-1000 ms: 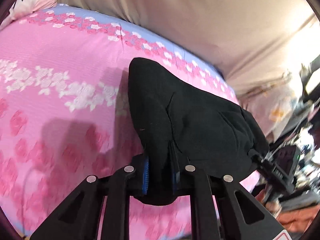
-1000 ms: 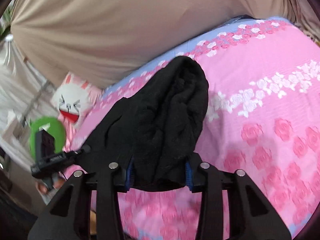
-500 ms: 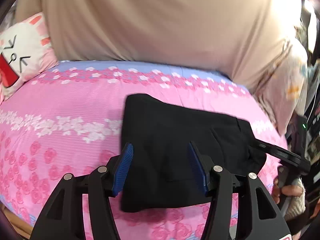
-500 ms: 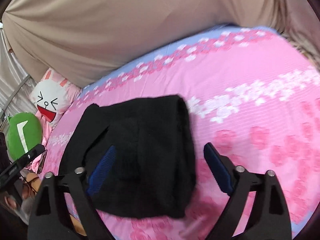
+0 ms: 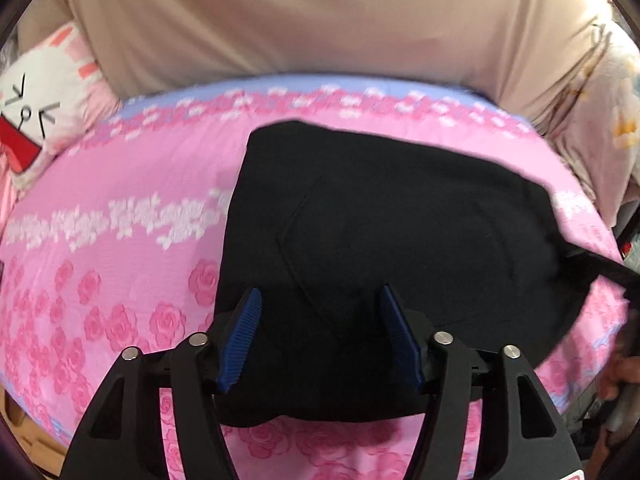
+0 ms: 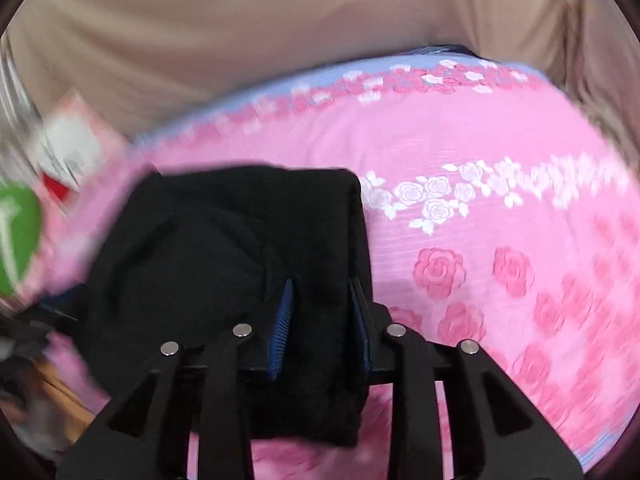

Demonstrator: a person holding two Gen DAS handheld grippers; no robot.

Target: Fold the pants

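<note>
Right gripper [image 6: 320, 312] narrowing since half a second ago, now sitting over the right end of the folded pants [image 6: 224, 264]; left gripper [image 5: 320, 320] staying wide.

Left gripper hovering wide over the near edge of the black pants [image 5: 400, 240], blue pads [image 5: 244, 332] well apart, nothing between them gripped. Right gripper's jaws standing narrow with black cloth between the pads [image 6: 282, 316]; cannot tell if actually pinching. Pants lying folded flat on the pink rose bedsheet [image 5: 100, 280], nearer the front edge of the bed. Further back, bunny pillow [image 5: 36, 120] sitting at the far left corner, beige curtain [image 5: 300, 20] hanging behind.
</note>
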